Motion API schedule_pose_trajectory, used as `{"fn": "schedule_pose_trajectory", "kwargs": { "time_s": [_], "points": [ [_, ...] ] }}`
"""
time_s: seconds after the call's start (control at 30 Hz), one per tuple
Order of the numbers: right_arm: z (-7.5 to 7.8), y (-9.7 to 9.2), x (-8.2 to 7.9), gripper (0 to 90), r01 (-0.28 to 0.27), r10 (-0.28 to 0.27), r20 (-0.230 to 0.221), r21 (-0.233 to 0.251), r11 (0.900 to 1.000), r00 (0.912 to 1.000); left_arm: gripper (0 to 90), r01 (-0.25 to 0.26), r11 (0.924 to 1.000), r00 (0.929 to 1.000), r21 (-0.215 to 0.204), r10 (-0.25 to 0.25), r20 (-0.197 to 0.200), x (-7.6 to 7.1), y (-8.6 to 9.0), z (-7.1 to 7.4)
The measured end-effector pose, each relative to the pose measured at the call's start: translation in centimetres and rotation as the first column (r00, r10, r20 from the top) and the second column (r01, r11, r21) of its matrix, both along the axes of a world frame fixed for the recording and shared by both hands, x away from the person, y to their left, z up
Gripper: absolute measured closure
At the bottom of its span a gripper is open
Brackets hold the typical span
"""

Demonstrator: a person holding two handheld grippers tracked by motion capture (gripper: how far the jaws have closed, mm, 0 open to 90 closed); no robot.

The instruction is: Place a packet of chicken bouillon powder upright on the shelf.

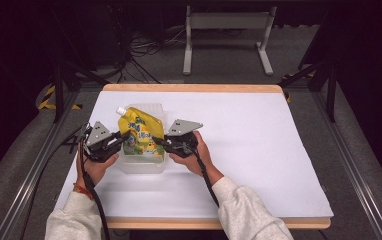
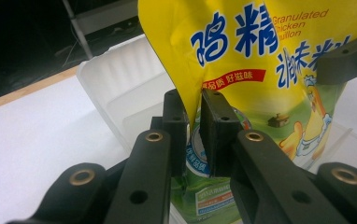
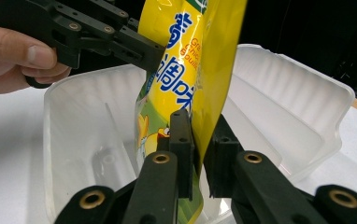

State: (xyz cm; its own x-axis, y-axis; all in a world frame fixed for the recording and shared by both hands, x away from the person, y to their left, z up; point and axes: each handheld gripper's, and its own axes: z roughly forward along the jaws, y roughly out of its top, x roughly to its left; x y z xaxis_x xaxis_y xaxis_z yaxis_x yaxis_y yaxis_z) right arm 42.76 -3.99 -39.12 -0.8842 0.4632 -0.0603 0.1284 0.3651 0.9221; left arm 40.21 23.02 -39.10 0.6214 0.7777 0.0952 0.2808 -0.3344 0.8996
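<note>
A yellow spouted pouch (image 1: 139, 132) of chicken bouillon stands tilted in a clear plastic container (image 1: 141, 167) on the white table. My left gripper (image 1: 124, 136) is at the pouch's left edge and my right gripper (image 1: 158, 141) at its right edge. In the left gripper view the pouch (image 2: 260, 70) has its side seam between the jaws of the left gripper (image 2: 193, 100), which stand a little apart. In the right gripper view the other seam of the pouch (image 3: 190, 56) runs between the jaws of the right gripper (image 3: 199, 123), also slightly parted. The pouch's white cap (image 1: 121, 110) points up and left.
The container's ribbed walls (image 3: 284, 93) rise around the pouch's base, and its rim (image 2: 116, 79) shows on the left. White table surface (image 1: 259, 150) spreads to the right. Beyond the far edge stand a metal stand (image 1: 226, 30) and cables on the floor.
</note>
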Motion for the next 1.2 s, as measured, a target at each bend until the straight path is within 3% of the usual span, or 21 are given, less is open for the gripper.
{"fn": "schedule_pose_trajectory", "kwargs": {
  "time_s": [0.93, 1.2],
  "points": [
    [2.5, -1.6, -1.2, 78.6, 0.025, -0.025, 0.057, 0.008, 0.9997, 0.9981, 72.1, -0.024, 0.9995, 0.9979, -0.022, 0.026, 0.060, -1.8, 0.5, 1.5],
    [3.1, -2.0, -1.4, 78.7, 0.028, -0.028, 0.069, 0.002, 0.9996, 0.9972, 69.4, -0.032, 0.9985, 0.9966, -0.045, 0.035, 0.074, -2.3, 0.8, 1.9]
  ]
}}
